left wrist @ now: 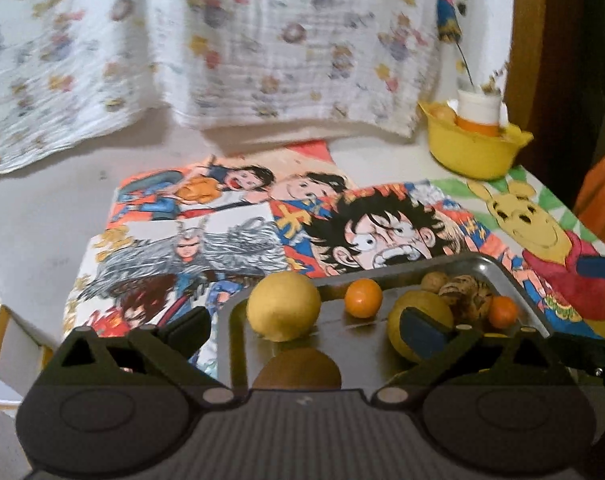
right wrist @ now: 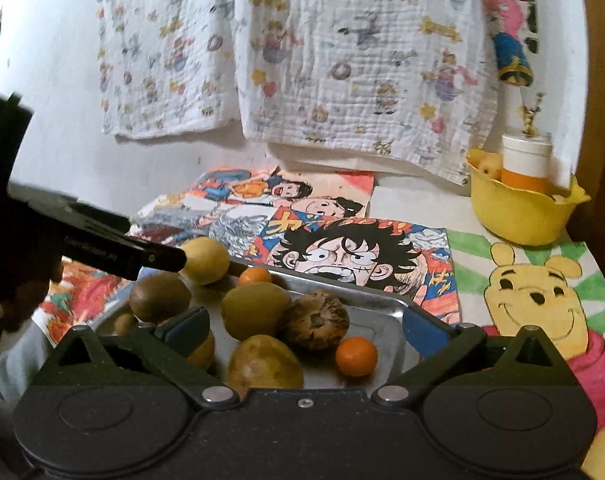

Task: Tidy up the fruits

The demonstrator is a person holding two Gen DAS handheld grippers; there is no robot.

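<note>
Your fingers stand wide apart on both the left gripper (left wrist: 302, 330) and the right gripper (right wrist: 304, 330), gripping nothing. Beyond them the fruits sit loose on the steel tray (right wrist: 376, 306): a yellow lemon (left wrist: 283, 306), a kiwi (right wrist: 159, 298), small oranges (right wrist: 356, 356). Round fruit may roll off if you nudge the tray. The yellow bowl (right wrist: 520, 216) stands well apart.

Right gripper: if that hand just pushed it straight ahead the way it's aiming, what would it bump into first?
Probably the fruit in the metal tray. The right gripper is open and aimed down into it, with the mottled brown fruit and a yellow-green fruit between its fingers' lines. Depth is uncertain.
</note>
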